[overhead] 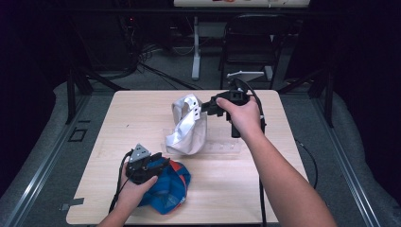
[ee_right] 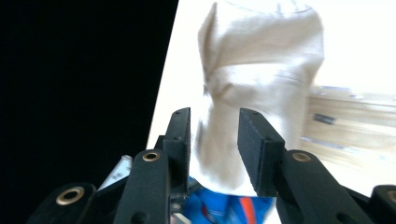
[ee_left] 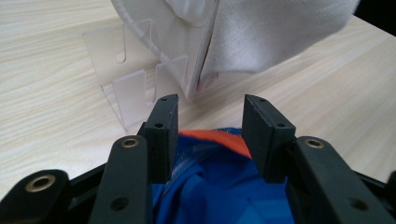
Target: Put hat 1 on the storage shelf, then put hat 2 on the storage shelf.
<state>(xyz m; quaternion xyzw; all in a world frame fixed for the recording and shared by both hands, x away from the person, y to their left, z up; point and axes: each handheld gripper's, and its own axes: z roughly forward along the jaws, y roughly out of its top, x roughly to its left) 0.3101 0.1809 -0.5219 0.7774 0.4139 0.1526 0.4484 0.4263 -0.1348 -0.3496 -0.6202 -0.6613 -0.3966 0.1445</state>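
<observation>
Right gripper [overhead: 204, 107] level beside white cap [overhead: 187, 126].

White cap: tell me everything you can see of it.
The white cap looks like soft, creased cloth with a stiff brim and small eyelets along one panel. It stands tilted on a clear rack near mid-table, brim toward the blue cap. The right tongs are at its top edge, jaws parted, not pressing it.
</observation>
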